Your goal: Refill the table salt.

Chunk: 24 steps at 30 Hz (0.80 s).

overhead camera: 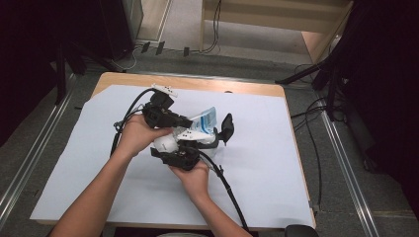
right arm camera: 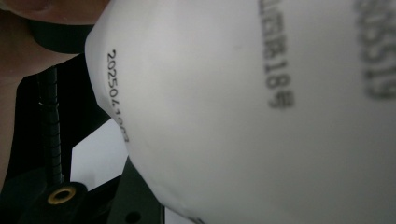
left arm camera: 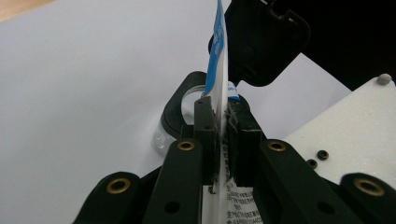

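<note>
So the pouch is up off the counter, held between my two grippers about mid-sheet. It's a soft white plastic bag, smooth and a bit glossy, with a flat blue-and-white printed top edge and small black text on the body.

My left gripper has its jaws clamped tight on that flat sealed edge; in the left gripper view the thin film stands on edge right between the black pads, crinkled where they pinch it.

My right gripper is on the fat, rounded bottom part. In the right gripper view the white bulge sits right up against the lens, with a printed date code curving around it. From above, the jaws look closed around that belly, partly spread because it's bulky.

The counter is wood covered with a big sheet of pale matte paper, smooth and flat. Cables trail off both grippers.
</note>
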Motion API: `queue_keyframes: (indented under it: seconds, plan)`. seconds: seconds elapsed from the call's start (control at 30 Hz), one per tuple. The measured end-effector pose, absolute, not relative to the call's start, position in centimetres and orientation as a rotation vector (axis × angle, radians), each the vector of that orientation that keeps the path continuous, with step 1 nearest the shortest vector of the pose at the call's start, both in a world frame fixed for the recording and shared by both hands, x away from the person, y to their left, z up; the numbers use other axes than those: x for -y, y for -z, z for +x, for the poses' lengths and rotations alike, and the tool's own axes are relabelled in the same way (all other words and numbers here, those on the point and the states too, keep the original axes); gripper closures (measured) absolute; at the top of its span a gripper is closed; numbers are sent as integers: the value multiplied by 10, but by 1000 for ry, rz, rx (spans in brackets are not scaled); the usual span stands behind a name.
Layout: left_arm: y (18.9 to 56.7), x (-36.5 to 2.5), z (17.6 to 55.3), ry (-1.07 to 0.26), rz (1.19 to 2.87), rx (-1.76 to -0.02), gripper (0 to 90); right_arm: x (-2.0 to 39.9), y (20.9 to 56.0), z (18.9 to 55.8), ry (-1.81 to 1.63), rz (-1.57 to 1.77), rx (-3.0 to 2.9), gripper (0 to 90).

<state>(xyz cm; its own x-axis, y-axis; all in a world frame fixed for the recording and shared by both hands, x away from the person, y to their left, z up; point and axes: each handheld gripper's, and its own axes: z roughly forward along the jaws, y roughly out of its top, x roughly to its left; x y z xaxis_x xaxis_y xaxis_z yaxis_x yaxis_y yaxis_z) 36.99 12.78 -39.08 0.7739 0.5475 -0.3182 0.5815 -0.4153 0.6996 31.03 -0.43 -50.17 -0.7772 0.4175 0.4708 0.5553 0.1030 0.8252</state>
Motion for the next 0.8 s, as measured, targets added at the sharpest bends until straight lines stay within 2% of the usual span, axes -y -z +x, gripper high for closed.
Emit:
queue_keyframes:
  seconds: [0.8]
  plan:
    - [390,-128,370,56,2087,-837,844,4,500,310,1780,-1004,2215,636]
